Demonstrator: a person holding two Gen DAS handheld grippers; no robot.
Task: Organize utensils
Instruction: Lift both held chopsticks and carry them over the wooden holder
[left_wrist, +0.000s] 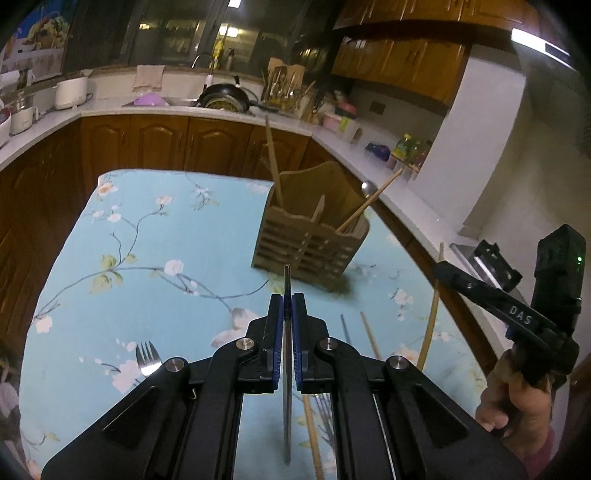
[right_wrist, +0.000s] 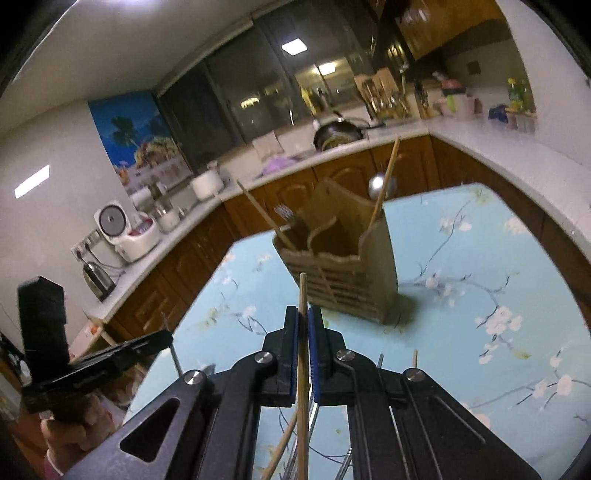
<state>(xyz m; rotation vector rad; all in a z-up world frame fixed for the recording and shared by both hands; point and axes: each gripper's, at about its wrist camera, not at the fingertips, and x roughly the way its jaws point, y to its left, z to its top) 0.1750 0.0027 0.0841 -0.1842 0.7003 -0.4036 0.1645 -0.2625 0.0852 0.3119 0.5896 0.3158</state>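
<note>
A slatted wooden utensil holder stands on the blue floral tablecloth. It holds chopsticks, a spoon and a fork. My left gripper is shut on a thin metal utensil, held upright just short of the holder. My right gripper is shut on a wooden chopstick, also in front of the holder. The right gripper also shows at the right of the left wrist view, with the chopstick.
A fork lies on the cloth at lower left. More chopsticks and metal utensils lie near the front edge. Kitchen counters with a pan, rice cooker and kettle surround the table.
</note>
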